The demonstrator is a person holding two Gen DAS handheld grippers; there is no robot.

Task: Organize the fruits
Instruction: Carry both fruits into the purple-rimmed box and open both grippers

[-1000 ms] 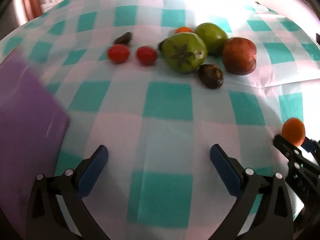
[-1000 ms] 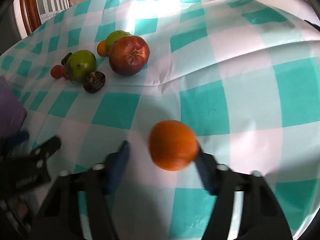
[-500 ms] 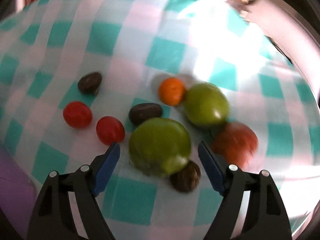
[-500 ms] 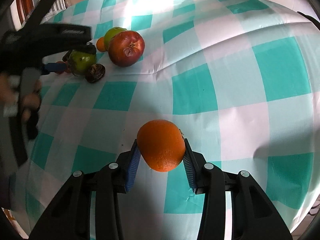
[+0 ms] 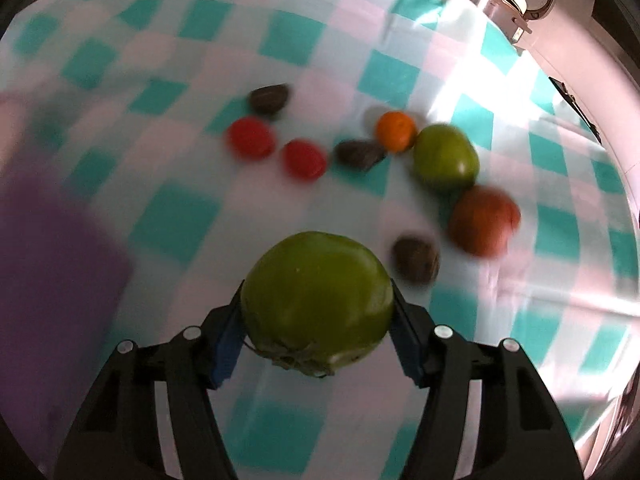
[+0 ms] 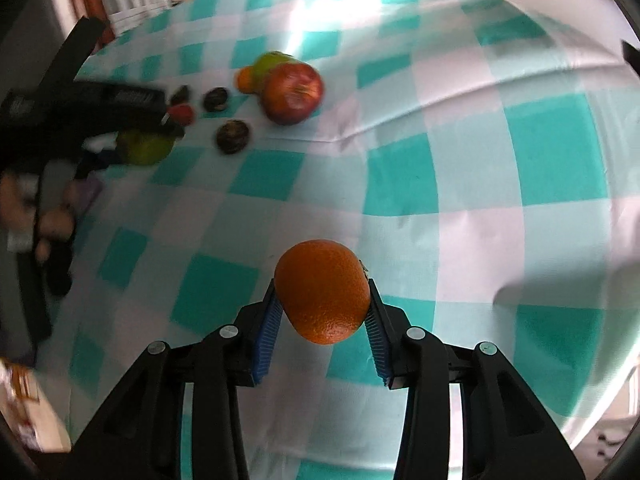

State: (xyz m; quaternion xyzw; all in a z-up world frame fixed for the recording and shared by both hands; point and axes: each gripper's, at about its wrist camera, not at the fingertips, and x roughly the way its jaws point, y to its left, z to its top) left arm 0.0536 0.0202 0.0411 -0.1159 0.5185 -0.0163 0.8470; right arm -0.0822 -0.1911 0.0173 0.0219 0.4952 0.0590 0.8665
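Left gripper (image 5: pixel 316 320) clamps a large, smooth green tomato (image 5: pixel 318 302), dried calyx downward, above the teal-and-white checked bench (image 5: pixel 192 216). Right gripper (image 6: pixel 322 320) clenches a round, pebbled orange (image 6: pixel 323 290).

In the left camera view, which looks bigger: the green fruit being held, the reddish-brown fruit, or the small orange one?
1. Held green fruit, though it is nearest the camera, which inflates it.
2. Reddish-brown fruit.
3. Small orange fruit, farthest away.

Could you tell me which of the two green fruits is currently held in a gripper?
The larger green tomato-like fruit, clamped in the left gripper; the smaller green fruit lies on the checked cloth.
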